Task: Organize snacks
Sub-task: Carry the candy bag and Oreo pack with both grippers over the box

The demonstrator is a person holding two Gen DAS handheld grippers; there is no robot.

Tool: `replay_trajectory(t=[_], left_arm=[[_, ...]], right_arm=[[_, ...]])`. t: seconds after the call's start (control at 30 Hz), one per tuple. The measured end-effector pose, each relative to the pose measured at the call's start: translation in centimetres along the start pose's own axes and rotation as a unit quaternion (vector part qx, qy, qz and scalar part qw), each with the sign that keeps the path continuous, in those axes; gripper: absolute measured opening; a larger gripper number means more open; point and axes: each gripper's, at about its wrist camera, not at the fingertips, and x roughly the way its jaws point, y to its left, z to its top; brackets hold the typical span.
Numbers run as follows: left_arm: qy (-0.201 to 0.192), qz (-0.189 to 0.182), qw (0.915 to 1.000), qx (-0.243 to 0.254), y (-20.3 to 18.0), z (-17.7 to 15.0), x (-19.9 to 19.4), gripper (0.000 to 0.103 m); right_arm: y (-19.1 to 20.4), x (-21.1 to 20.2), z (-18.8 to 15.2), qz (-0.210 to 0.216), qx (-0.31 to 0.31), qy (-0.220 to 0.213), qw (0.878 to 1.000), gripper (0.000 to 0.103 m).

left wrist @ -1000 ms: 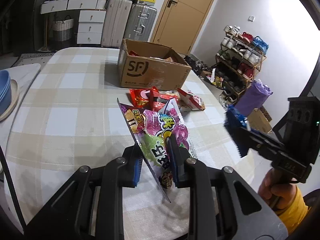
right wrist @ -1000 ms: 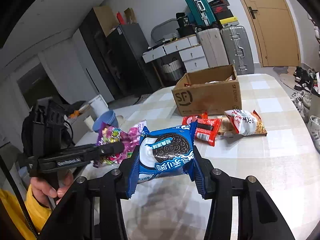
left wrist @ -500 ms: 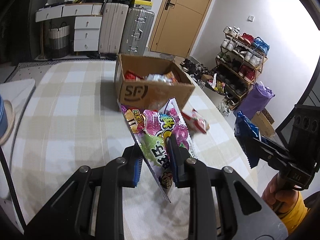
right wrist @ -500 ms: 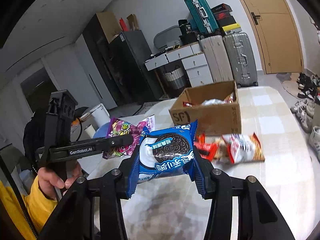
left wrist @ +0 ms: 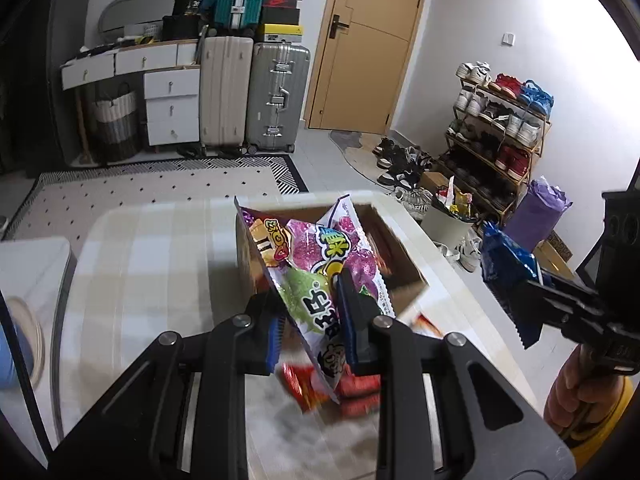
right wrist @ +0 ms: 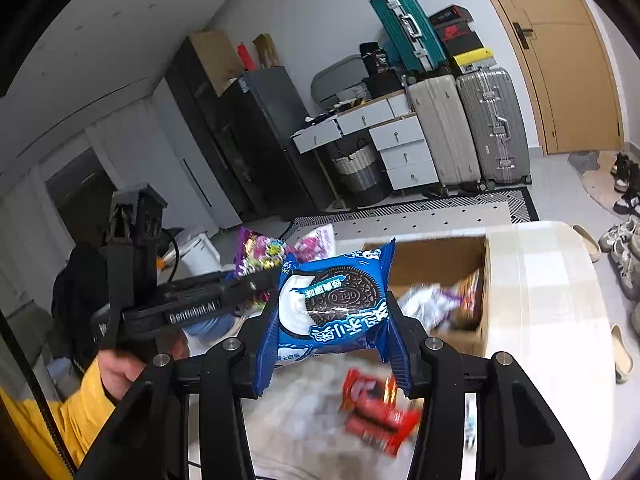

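My left gripper (left wrist: 310, 320) is shut on a purple candy bag (left wrist: 320, 268), held up in front of the open cardboard box (left wrist: 404, 264). My right gripper (right wrist: 332, 336) is shut on a blue Oreo packet (right wrist: 332, 304), also raised just before the box (right wrist: 440, 256), which holds several snack packs. In the left wrist view the right gripper (left wrist: 516, 300) with its blue packet (left wrist: 502, 260) hangs at the right. The left gripper (right wrist: 256, 284) with the candy bag (right wrist: 260, 256) shows at the left of the right wrist view. Red snack packs (right wrist: 376, 408) lie on the checked table (right wrist: 552, 320) below, blurred.
The table's far edge lies just behind the box. Beyond it are a patterned rug (left wrist: 140, 188), suitcases (left wrist: 276, 100), white drawers (left wrist: 172, 108), a shoe rack (left wrist: 500, 136) and a purple bag (left wrist: 540, 216). A blue bowl (left wrist: 16, 356) sits at the table's left.
Both grippers have risen and moved forward toward the box with their packets still gripped; the box now sits right beneath and behind them, and the red packs have slid under the grippers.
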Motion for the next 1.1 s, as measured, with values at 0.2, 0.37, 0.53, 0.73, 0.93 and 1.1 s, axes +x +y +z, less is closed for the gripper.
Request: replay_trajectory(t=[0.2,0.37,0.53,0.73,0.93,1.1], left_arm=[[0.016,0.043,0.9981,0.04,-0.7,5.1,5.8,0.02],[0.046,0.034,0.997,0.051,-1.0,7.2,11.1,0.02],[0.062,0.04,0.9951,0.065,-1.2,7.2,14.6,0.021],[0.072,0.03,0.9947,0.067,-1.4,6.5,17.1,0.021],[0.078,0.027,0.9953,0.052,-0.7,5.5,18.8,0.021],[0.085,0.034,0.9944,0.053,-0.6,4.5,19.6,0.021]], right_arm=[[-4.4,5.1,3.9,-0.007,0.063,0.014,0.998,0.047],[-7.2,8.7,5.5,-0.024,0.088,0.03,0.995,0.047],[-8.1,10.8,5.2,-0.044,0.079,0.055,0.994,0.047],[-8.3,12.0,4.8,-0.033,0.074,0.062,0.995,0.047],[-8.7,12.2,4.0,-0.043,0.073,0.071,0.994,0.047],[-8.9,11.9,4.0,-0.041,0.072,0.073,0.994,0.047]])
